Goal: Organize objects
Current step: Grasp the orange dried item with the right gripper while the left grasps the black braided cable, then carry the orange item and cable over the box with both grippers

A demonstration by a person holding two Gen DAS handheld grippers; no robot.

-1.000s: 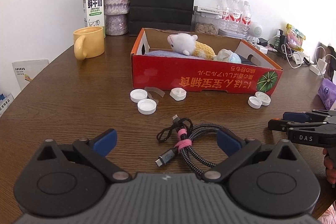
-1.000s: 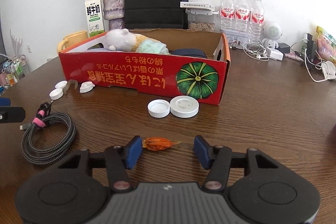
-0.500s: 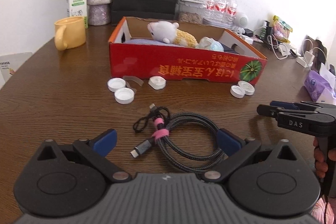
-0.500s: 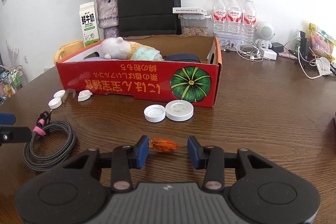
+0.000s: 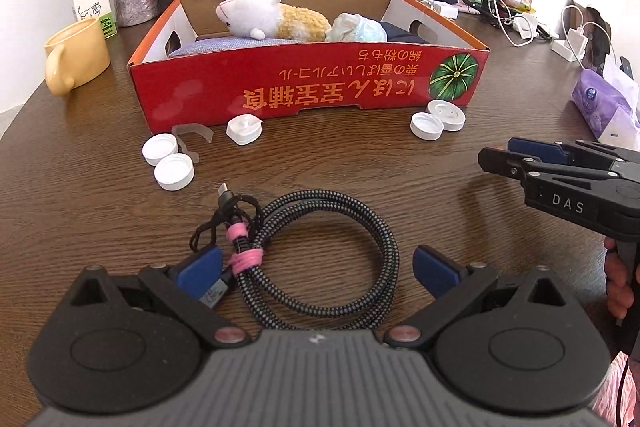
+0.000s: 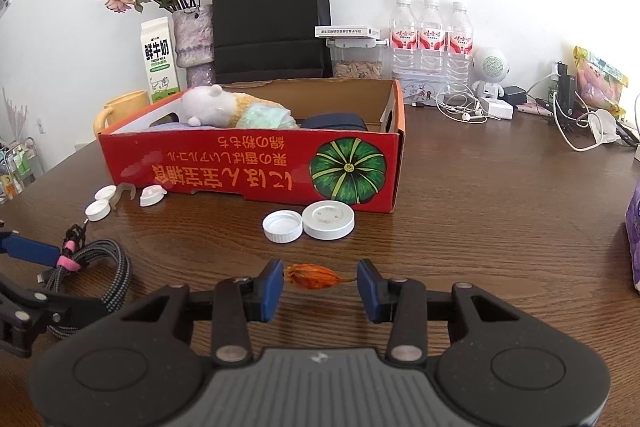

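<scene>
A: Start nearest us, and place it all against the red cardboard box (image 5: 304, 83). What is the left gripper (image 5: 316, 269) doing?

B: It sits low over the wooden table (image 5: 80, 195), on the near side of the box. Its blue pads are spread wide, and the coiled braided cable (image 5: 320, 251) with the pink tie lies between them. The left pad is right against the cable's plug end; I can't tell whether it presses. The right pad stands clear of the coil.

A: And the right gripper (image 6: 320, 285)?

B: Also on the near side of the box, toward its pumpkin-printed end. Its jaws have just been closing and stand partly closed, with a dried orange flower bud (image 6: 314, 277) lying on the table between them. The bud's fat end touches the left pad and its thin stem reaches the right pad. I wouldn't call that a firm pinch.

A: Farther out?

B: Two white lids (image 6: 308, 221) lie touching each other just in front of the box's pumpkin corner. Three more white caps (image 5: 172, 165) and a clear plastic strip lie by the front of the box's other end.

A: Inside the box?

B: A white plush toy (image 5: 252, 15) lies on a blue cushion, with a pale crumpled bundle beside it.

A: Behind it?

B: A yellow mug (image 5: 76, 55) stands off the box's left end. A milk carton (image 6: 160, 61), a vase of dried roses, a black paper bag (image 6: 272, 15) and three water bottles (image 6: 430, 27) stand along the wall.
</scene>
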